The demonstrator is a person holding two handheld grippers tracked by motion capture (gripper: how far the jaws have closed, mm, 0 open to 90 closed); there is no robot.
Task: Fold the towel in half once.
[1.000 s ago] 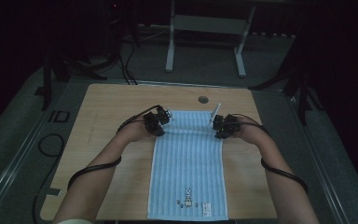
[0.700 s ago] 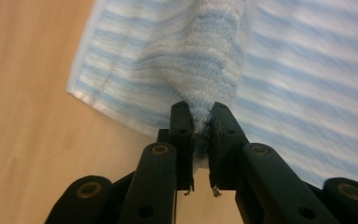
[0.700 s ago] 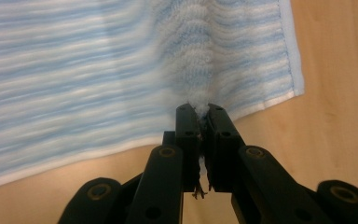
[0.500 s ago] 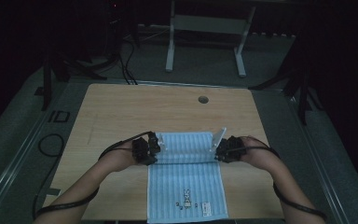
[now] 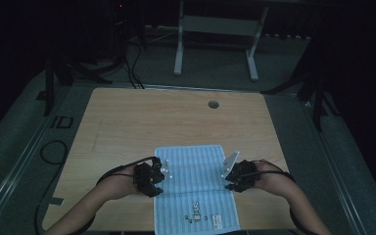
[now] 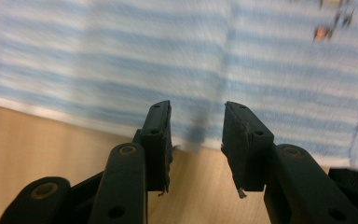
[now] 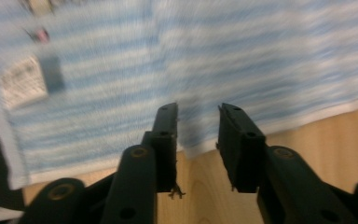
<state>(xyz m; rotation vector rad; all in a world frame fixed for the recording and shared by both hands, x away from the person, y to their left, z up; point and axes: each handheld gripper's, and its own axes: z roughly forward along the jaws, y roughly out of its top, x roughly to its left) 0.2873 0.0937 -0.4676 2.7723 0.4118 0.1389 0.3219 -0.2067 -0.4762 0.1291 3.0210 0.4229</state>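
Observation:
A blue-and-white striped towel (image 5: 196, 166) lies folded on the wooden table (image 5: 127, 122), its near end printed with a small rabbit (image 5: 195, 211). My left gripper (image 5: 164, 172) is at the fold's left edge and my right gripper (image 5: 227, 175) at its right edge. In the left gripper view the jaws (image 6: 196, 121) have just been opening; the towel (image 6: 121, 56) hem lies in the gap, untouched by the pads. In the right gripper view the jaws (image 7: 198, 123) have just been opening too, with the towel (image 7: 214, 46) hem loose between them.
A round cable hole (image 5: 213, 104) sits near the table's far edge. A white label (image 5: 217, 221) is on the towel's near end. A metal desk frame (image 5: 215, 24) stands beyond the table, and a black cable (image 5: 54, 152) lies on the floor at left.
Both grippers came toward the person, dragging the towel's far edge over the near half. Their jaws then parted and let go of the hem.

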